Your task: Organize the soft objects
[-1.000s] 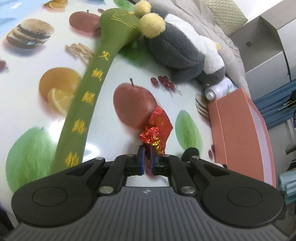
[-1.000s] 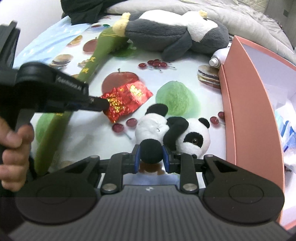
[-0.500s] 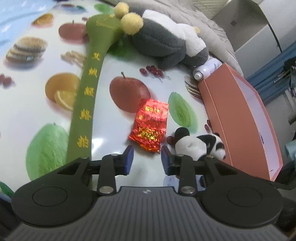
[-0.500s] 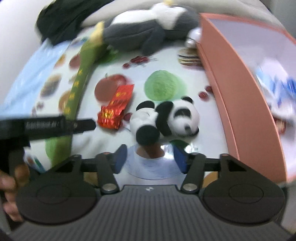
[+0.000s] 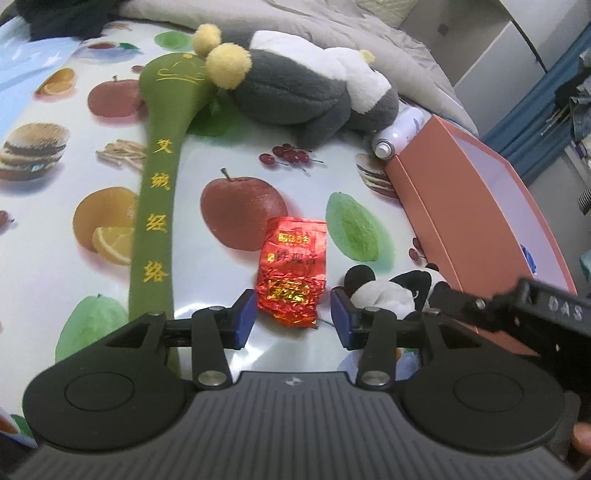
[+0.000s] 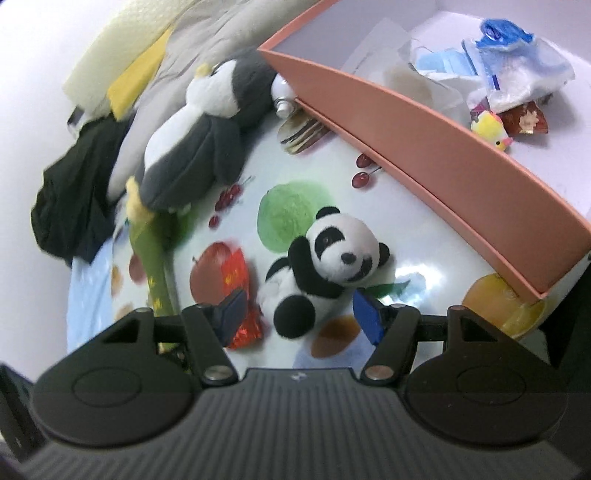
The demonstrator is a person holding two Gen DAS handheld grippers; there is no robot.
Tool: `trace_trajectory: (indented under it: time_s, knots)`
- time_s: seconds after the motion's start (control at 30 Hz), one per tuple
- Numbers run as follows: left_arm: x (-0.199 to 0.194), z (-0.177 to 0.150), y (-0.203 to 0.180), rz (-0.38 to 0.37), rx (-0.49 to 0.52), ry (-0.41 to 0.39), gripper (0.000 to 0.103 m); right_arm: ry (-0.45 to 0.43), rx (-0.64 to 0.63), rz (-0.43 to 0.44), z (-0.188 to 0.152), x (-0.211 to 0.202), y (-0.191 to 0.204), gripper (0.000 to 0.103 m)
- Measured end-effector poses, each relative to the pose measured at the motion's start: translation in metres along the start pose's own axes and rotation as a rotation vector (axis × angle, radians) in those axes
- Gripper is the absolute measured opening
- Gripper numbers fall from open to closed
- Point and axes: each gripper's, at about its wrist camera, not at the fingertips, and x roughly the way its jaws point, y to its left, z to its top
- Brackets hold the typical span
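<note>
A small panda plush (image 6: 325, 258) lies on the fruit-print tablecloth between the open fingers of my right gripper (image 6: 301, 315); it also shows in the left wrist view (image 5: 388, 291). A red foil packet (image 5: 293, 269) lies flat just ahead of my open, empty left gripper (image 5: 293, 319); its edge shows in the right wrist view (image 6: 240, 280). A big grey-and-white penguin plush (image 5: 306, 92) and a long green plush stick (image 5: 159, 192) lie farther back. A salmon box (image 6: 424, 122) stands to the right.
The box holds plastic bags, a small yellow plush (image 6: 489, 129) and wrappers. A white spray bottle (image 5: 397, 133) lies by the box's far corner. Grey bedding (image 5: 332, 33) and a dark cloth (image 6: 77, 184) lie beyond the table edge.
Both grippers opened. The left one let go of the red packet, which now lies flat. The right one let go of the panda's foot and pulled back, tilting toward the box.
</note>
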Motion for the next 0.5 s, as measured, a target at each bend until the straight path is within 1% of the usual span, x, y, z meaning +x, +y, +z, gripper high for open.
trace_trajectory:
  time_s: [0.17,0.23,0.33,0.43,0.5]
  knots:
    - [0.005,-0.001,-0.006,0.01,0.029,0.001,0.059,-0.004,0.053,-0.002,0.003,0.013,-0.002,0.067]
    - [0.006,-0.001,-0.007,0.009,0.039,0.004,0.059,0.002,0.073,0.008,0.003,0.02,-0.001,0.066]
    - [0.008,-0.002,-0.009,0.021,0.061,0.008,0.059,0.017,0.083,-0.038,0.003,0.028,0.001,0.067]
    - [0.008,-0.004,-0.01,0.028,0.079,0.011,0.059,0.036,0.121,-0.028,0.004,0.037,-0.002,0.067]
    - [0.009,-0.004,-0.01,0.035,0.083,0.012,0.059,0.051,0.116,-0.039,0.004,0.042,-0.002,0.067]
